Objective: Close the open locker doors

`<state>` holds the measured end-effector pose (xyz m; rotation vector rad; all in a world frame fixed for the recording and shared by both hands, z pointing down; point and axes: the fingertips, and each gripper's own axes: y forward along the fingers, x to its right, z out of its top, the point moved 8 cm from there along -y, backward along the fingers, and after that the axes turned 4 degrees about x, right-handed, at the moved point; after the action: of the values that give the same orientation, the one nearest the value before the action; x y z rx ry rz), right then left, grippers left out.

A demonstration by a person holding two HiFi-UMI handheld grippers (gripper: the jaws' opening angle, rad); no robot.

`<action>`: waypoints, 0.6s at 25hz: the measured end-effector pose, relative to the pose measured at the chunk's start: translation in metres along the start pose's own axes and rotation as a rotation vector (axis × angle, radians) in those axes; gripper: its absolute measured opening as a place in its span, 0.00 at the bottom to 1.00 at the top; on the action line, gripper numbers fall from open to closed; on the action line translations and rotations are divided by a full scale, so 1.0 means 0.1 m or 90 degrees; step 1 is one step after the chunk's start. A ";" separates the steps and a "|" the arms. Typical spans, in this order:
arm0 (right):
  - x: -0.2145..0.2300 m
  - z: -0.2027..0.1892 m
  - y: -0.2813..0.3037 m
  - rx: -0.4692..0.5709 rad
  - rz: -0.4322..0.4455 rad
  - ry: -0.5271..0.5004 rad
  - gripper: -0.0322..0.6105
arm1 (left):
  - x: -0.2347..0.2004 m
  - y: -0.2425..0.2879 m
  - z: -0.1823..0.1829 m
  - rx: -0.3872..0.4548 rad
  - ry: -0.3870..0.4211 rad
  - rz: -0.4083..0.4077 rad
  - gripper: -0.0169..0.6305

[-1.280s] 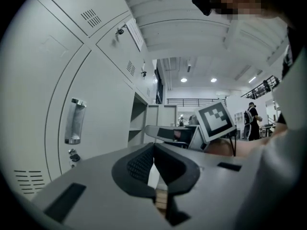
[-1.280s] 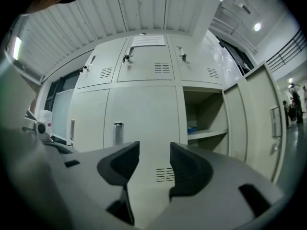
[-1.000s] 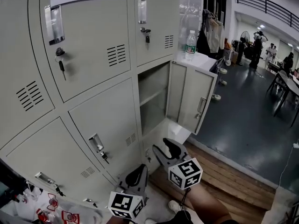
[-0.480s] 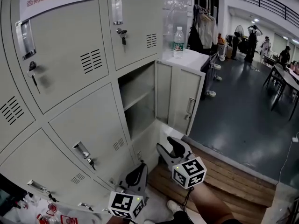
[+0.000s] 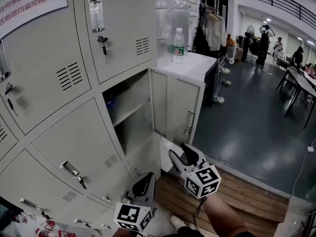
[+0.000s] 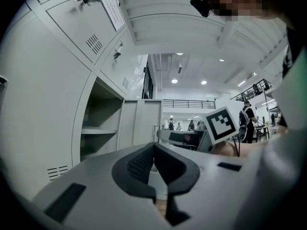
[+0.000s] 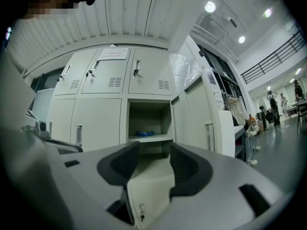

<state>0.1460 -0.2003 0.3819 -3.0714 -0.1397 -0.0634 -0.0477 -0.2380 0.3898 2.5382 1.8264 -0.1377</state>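
A white cabinet stands at 1 o'clock in the head view, with one water bottle upright on top. People stand far off at 2 o'clock.

The open locker door, pale grey with a vertical handle, sits near centre, swung out just beside the cabinet. Its compartment holds a shelf with one blue item. A second, lower door also stands ajar, key in its lock.

Of the two grippers at 6 o'clock, the left gripper has its jaws pressed together with nothing between them. The right gripper has its jaws spread and empty, pointing toward 12 o'clock at the lower door.
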 end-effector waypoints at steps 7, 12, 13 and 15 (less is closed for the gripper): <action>0.48 -0.02 0.00 0.000 -0.018 0.006 0.36 | 0.14 0.40 -0.05 -0.005 -0.002 -0.006 0.03; 0.79 -0.03 0.00 0.006 -0.029 0.012 0.36 | 0.24 0.65 -0.11 -0.015 -0.001 -0.013 0.03; 0.85 -0.04 0.00 0.007 -0.031 0.014 0.36 | 0.25 0.70 -0.12 -0.017 0.000 -0.014 0.03; 0.95 -0.05 0.02 0.008 -0.033 0.017 0.36 | 0.28 0.79 -0.13 -0.018 0.004 -0.014 0.03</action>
<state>0.2407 -0.1937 0.3915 -3.0538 -0.2174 -0.1063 0.0367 -0.2362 0.3976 2.5033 1.8453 -0.1023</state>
